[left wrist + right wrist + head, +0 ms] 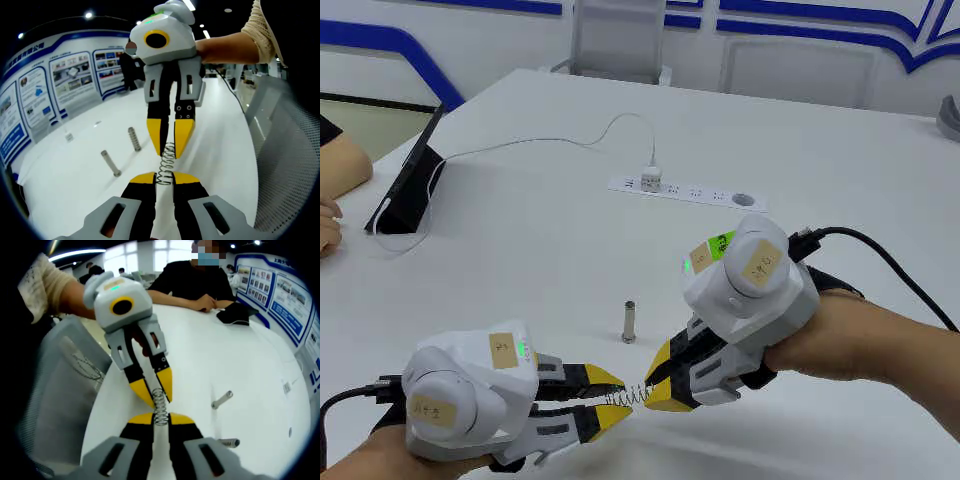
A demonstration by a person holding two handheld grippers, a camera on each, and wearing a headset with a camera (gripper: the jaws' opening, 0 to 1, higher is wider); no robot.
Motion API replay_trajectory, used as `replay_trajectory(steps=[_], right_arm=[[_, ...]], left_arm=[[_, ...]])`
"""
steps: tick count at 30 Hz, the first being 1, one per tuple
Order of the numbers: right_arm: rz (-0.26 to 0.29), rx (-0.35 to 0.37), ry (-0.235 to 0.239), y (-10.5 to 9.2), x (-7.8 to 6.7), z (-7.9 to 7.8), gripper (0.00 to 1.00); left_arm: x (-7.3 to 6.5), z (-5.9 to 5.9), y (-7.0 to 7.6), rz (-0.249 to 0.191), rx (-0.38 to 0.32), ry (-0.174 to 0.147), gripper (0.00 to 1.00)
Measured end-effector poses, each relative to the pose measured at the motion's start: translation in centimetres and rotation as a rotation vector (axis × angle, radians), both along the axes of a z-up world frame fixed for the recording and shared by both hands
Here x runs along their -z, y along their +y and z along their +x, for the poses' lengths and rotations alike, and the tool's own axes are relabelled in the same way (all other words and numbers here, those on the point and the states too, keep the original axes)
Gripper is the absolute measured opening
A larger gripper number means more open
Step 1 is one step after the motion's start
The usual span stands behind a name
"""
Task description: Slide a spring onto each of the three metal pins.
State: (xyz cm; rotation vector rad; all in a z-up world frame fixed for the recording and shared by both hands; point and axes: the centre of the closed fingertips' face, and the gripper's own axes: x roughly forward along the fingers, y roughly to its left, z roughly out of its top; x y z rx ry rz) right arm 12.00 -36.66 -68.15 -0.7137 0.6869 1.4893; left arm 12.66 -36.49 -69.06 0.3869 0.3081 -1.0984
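At the worktop's near edge we hold the left tool [618, 397] and the right tool [654, 388] tip to tip. Each is clenched on one end of the spring [634, 397], which spans the small gap between them. Just beyond, toward the middle, a bare pin [629, 321] stands upright. The left gripper view shows a second pin [134, 138] near it with a ribbed shaft; whether a coil sits on it we cannot tell. Farther on lies a power strip [685, 190]. A tablet [405, 190] sits by the left edge and a chair [618, 40] stands behind the far edge.
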Motion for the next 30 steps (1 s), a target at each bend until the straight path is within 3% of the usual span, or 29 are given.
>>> replay_trajectory(steps=[15,30], right_arm=[[0.034,-0.004,-0.023,0.9,-2.3,-0.3,0.12],[0.067,0.006,-0.051,1.8,-3.7,0.2,0.12]], left_arm=[[-0.5,-0.1,-0.2,-0.011,0.004,-0.006,0.11],[-1.4,0.6,0.0,-0.05,-0.015,-0.011,0.11]])
